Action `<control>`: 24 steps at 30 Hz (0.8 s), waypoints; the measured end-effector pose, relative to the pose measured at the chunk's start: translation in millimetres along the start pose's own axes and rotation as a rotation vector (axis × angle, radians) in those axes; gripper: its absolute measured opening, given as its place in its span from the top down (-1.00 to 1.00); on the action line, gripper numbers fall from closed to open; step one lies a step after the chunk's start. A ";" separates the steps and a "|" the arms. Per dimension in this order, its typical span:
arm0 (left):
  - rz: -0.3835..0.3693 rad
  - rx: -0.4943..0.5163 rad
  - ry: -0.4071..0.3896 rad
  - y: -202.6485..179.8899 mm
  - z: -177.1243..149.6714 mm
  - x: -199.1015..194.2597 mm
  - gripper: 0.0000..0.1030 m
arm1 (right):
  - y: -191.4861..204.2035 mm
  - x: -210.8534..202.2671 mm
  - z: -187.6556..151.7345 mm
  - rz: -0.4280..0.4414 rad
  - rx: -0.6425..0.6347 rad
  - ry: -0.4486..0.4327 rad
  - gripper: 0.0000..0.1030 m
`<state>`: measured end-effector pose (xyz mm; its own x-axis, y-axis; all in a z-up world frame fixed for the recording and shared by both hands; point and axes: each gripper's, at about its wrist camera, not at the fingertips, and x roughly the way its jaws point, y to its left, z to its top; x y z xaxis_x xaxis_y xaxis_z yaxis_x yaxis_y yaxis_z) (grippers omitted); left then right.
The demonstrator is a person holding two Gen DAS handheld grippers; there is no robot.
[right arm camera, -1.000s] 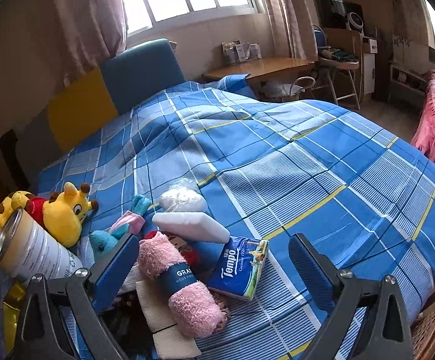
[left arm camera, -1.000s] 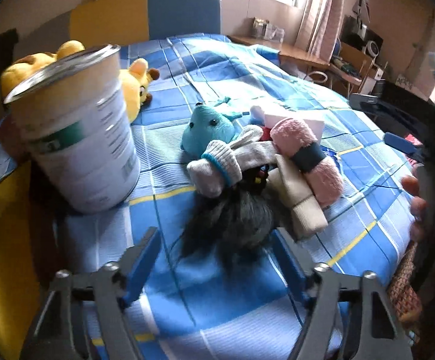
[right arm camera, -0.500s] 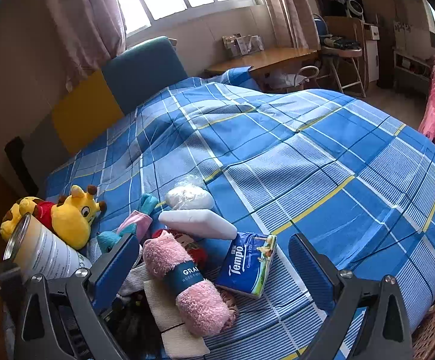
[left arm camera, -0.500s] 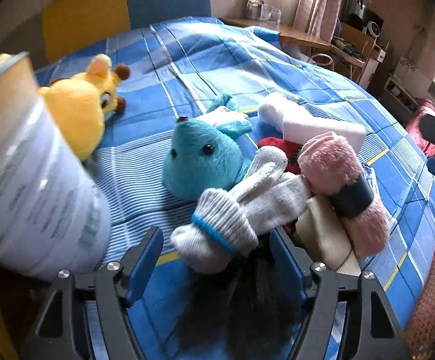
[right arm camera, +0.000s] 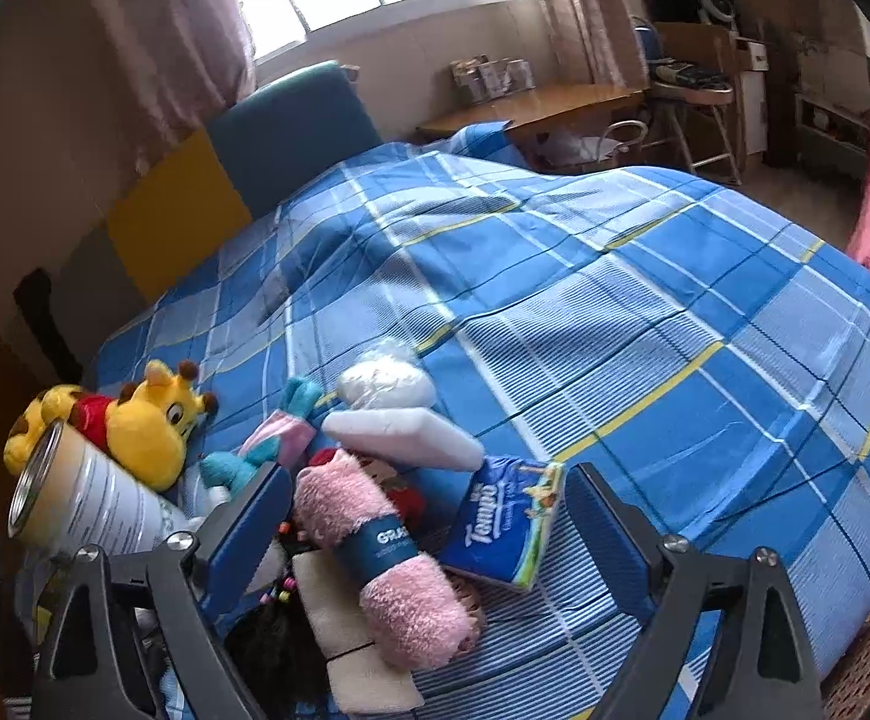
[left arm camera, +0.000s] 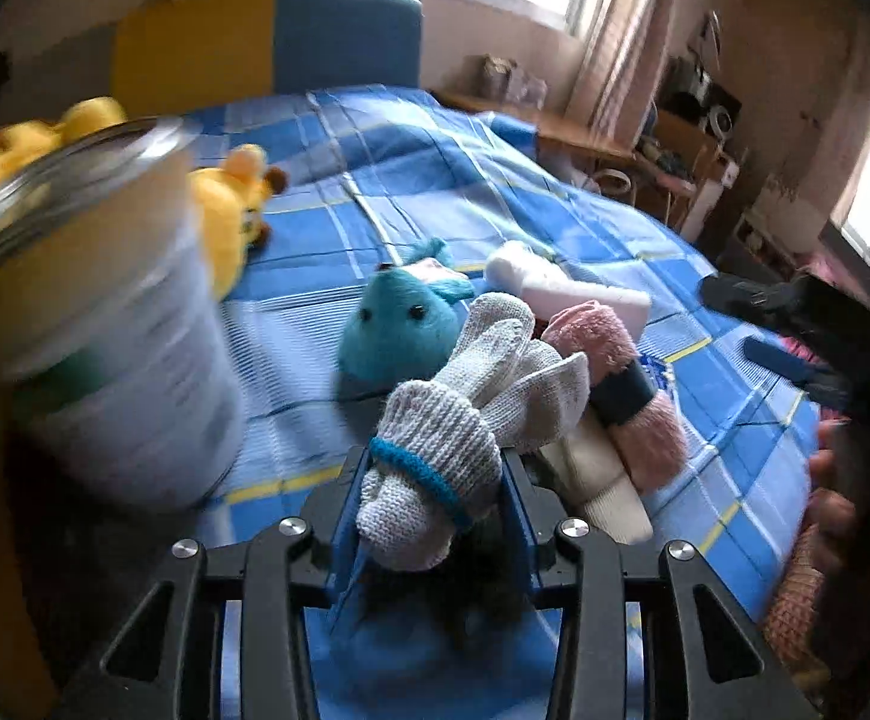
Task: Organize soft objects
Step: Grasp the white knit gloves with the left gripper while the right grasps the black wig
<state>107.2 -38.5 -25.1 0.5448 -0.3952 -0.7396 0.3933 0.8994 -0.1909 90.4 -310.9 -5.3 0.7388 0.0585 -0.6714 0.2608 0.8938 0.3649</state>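
Grasp step underway on the 1st item: left gripper [left arm camera: 429, 492] has just been closing, and its blue pads now press both sides of the cuff end of the grey knit gloves [left arm camera: 465, 420], so it is clamped on them. Gloves sit at the near edge of the pile on the blue plaid bedspread [left arm camera: 435, 192], resting against the teal plush [left arm camera: 399, 330] and on top of a dark hairy item I can't identify. Pink rolled towel [right arm camera: 375, 546] lies just beside them; tissue pack [right arm camera: 507, 516] next to that. Right gripper [right arm camera: 423, 516] hovers over the towel and tissue pack with jaws wide, pads not touching anything; it has just been closing a little, nothing gripped. Tin can [left arm camera: 93, 324] stands near the left edge, yellow plush [right arm camera: 141, 420] behind it. Next, probably: lift the gloves straight up to free them from the pile without dragging the dark item along, then carry them to a sorting spot. Destination not visible.
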 end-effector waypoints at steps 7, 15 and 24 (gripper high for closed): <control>0.034 -0.089 -0.056 25.1 -36.2 -57.4 0.19 | 38.6 21.5 -17.9 0.134 -0.172 0.155 -0.23; 0.046 -0.160 -0.067 45.0 -67.1 -87.8 0.19 | 90.9 43.7 -50.4 0.156 -0.388 0.285 0.13; 0.055 -0.235 -0.122 66.9 -87.5 -125.4 0.18 | 110.8 111.5 -61.1 -0.035 -0.474 0.361 0.10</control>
<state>0.4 87.6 -1.6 0.6511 -0.3512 -0.6729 0.1854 0.9333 -0.3077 163.7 -178.2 -79.1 0.4554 0.0991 -0.8848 -0.0863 0.9940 0.0669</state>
